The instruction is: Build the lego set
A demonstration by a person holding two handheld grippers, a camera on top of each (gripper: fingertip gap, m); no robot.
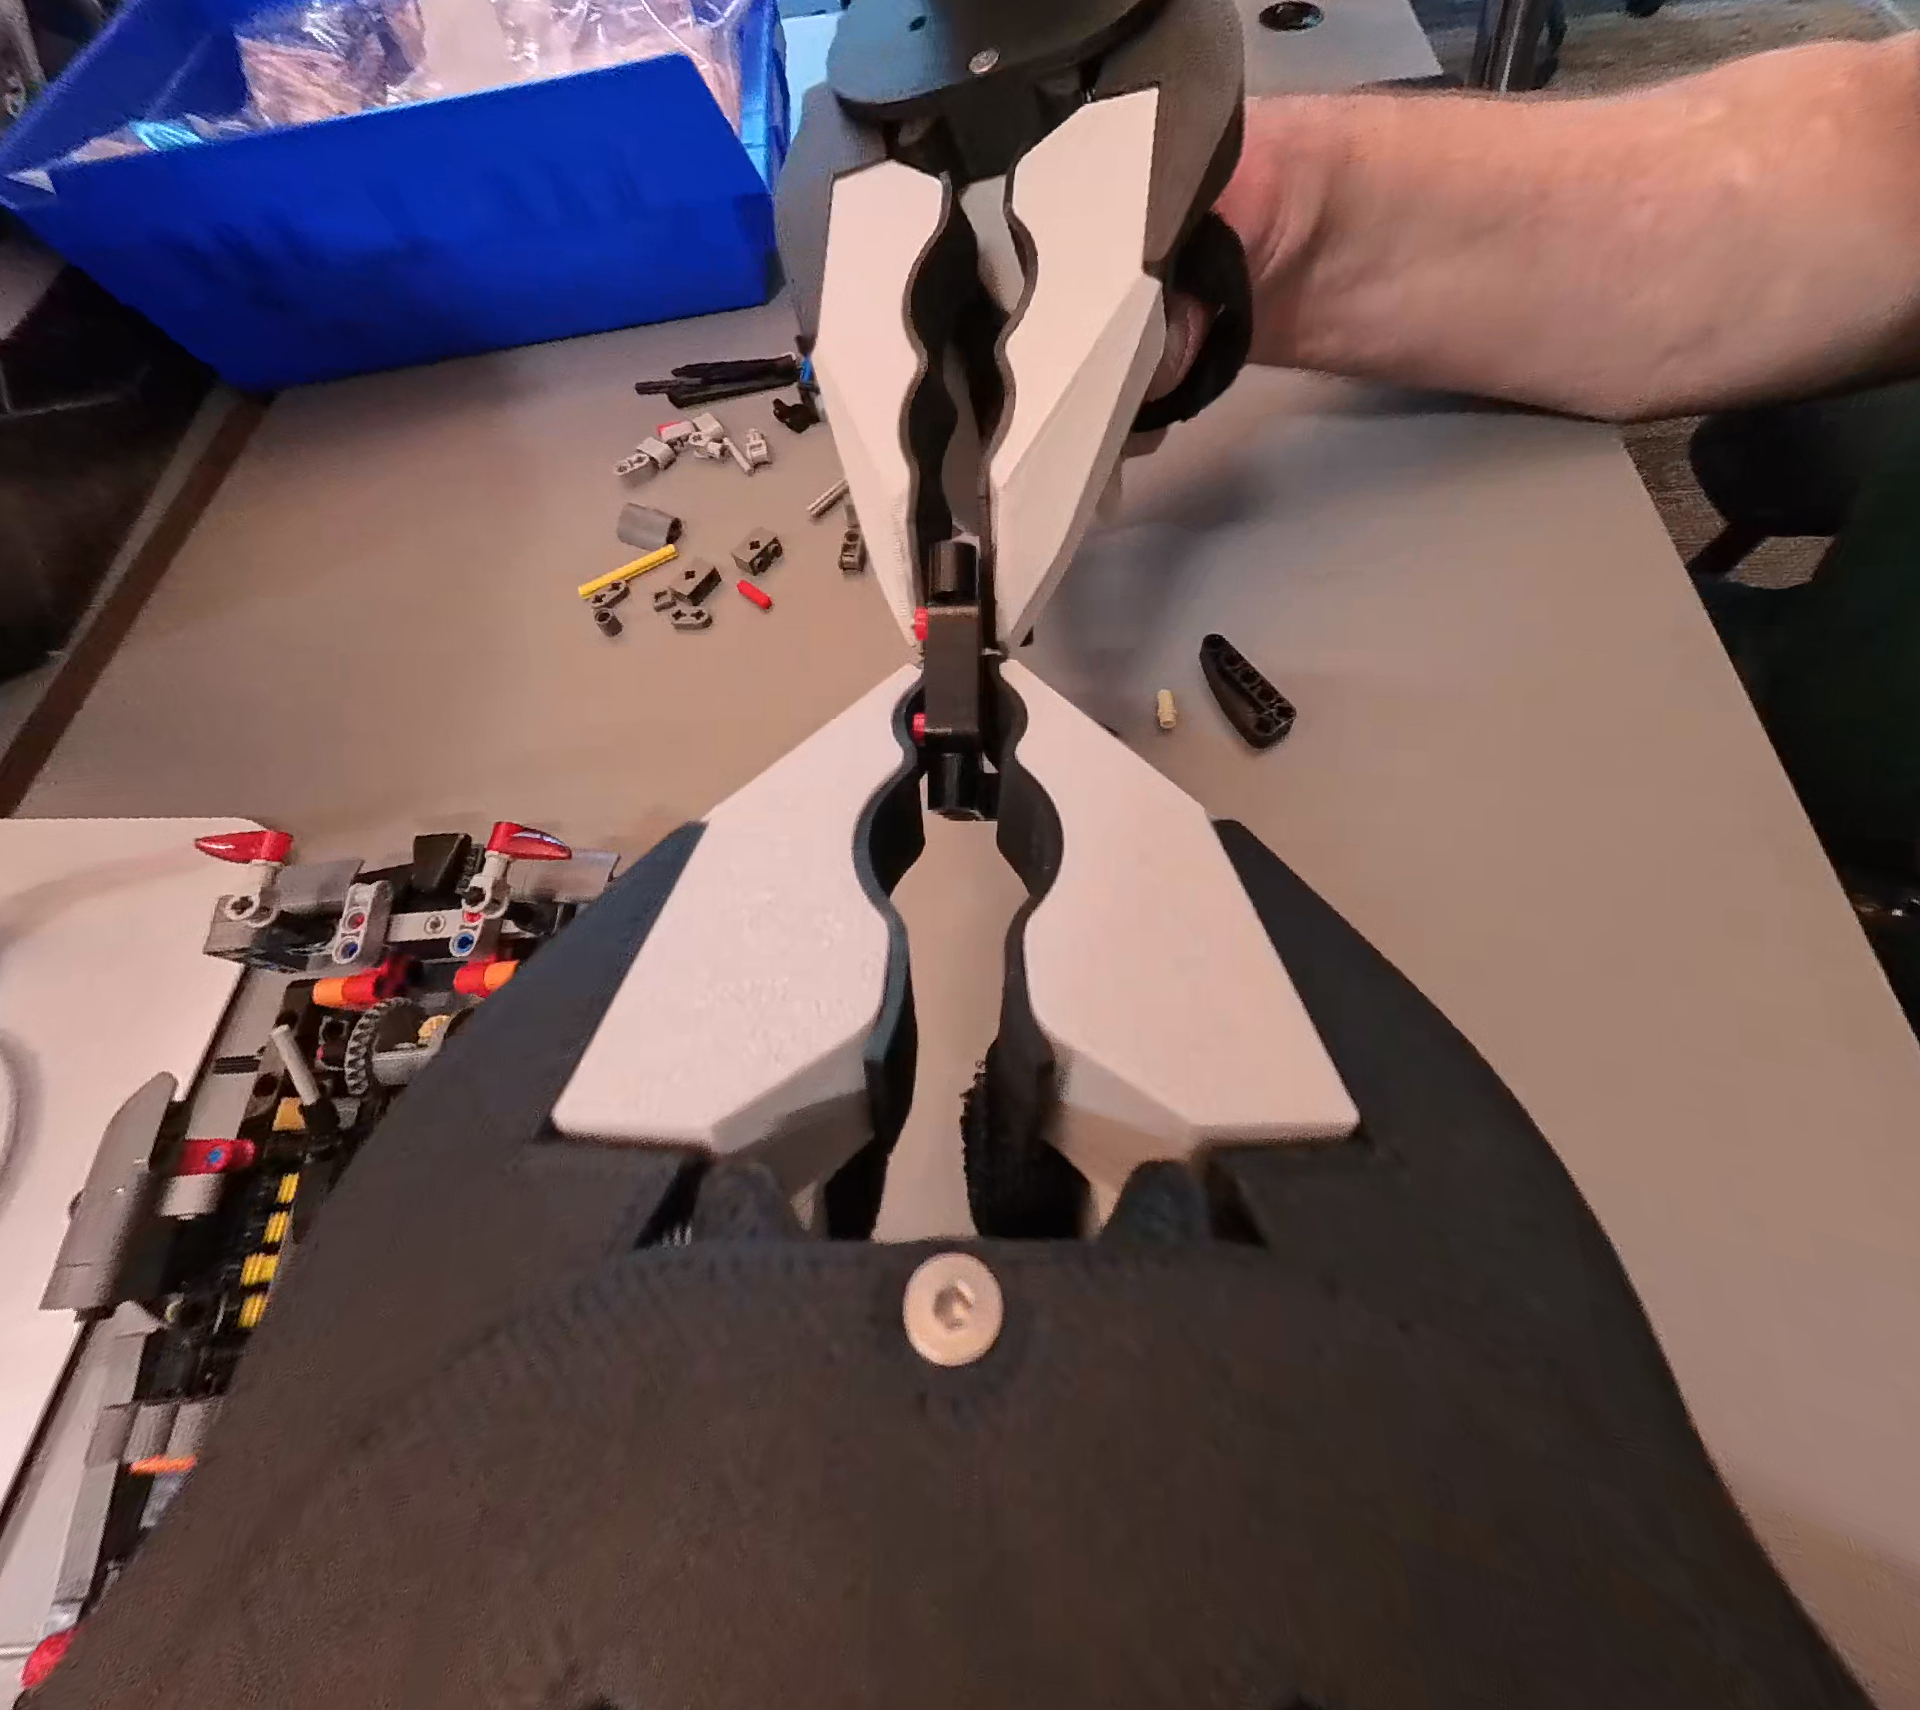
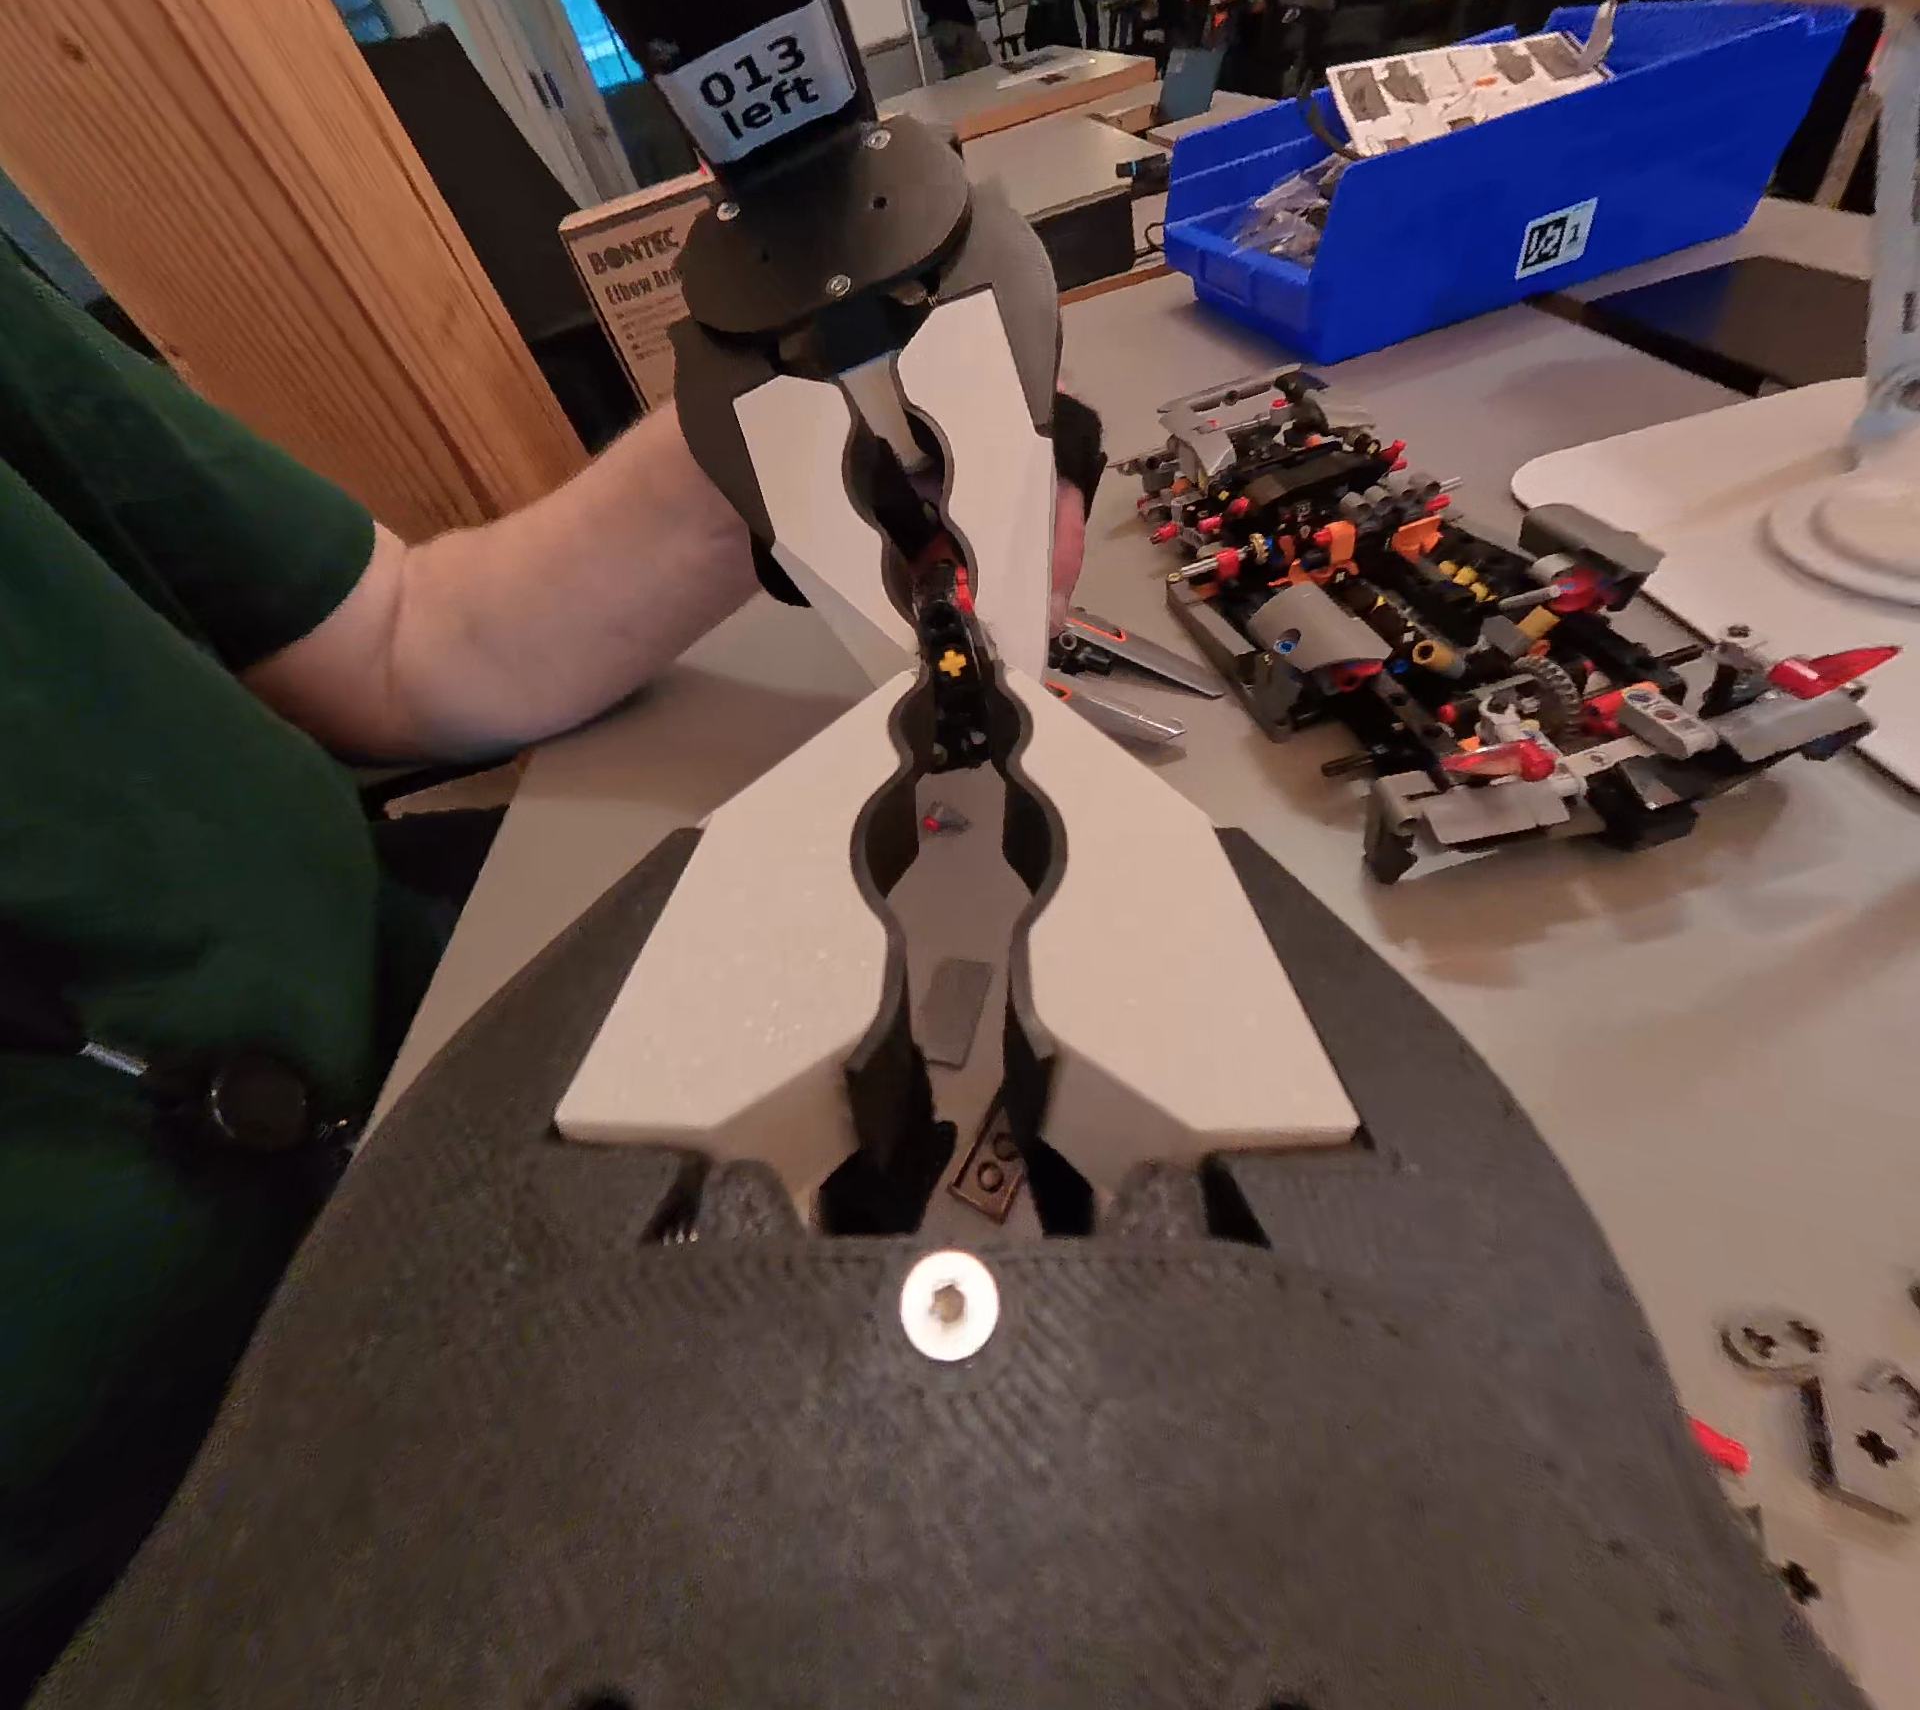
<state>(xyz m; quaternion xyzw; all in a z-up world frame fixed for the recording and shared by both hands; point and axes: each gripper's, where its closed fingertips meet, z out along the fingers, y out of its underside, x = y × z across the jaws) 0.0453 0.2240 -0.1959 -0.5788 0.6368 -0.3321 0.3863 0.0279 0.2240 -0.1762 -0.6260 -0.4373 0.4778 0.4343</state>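
A small black Lego assembly (image 1: 954,710) with red pins hangs above the table, gripped from both ends. My left gripper (image 1: 964,675) is shut on its near end. My right gripper (image 1: 961,621) comes down from the far side and is shut on its other end. In the right wrist view the same piece (image 2: 951,720) shows as a black beam with a yellow axle end, between my right gripper (image 2: 961,673) and my left gripper (image 2: 961,621). The partly built Lego car (image 1: 312,1037) lies on the table to the left; it also shows in the right wrist view (image 2: 1455,621).
Loose small parts (image 1: 686,538) lie scattered on the grey table (image 1: 1351,829), with a black curved beam (image 1: 1247,689) and a tan pin (image 1: 1166,710) at right. A blue bin (image 1: 416,206) of bags stands at the back. Grey plates (image 2: 1849,1432) lie near the right gripper. Only a small space, under 4 cm, lies between the two pairs of fingers.
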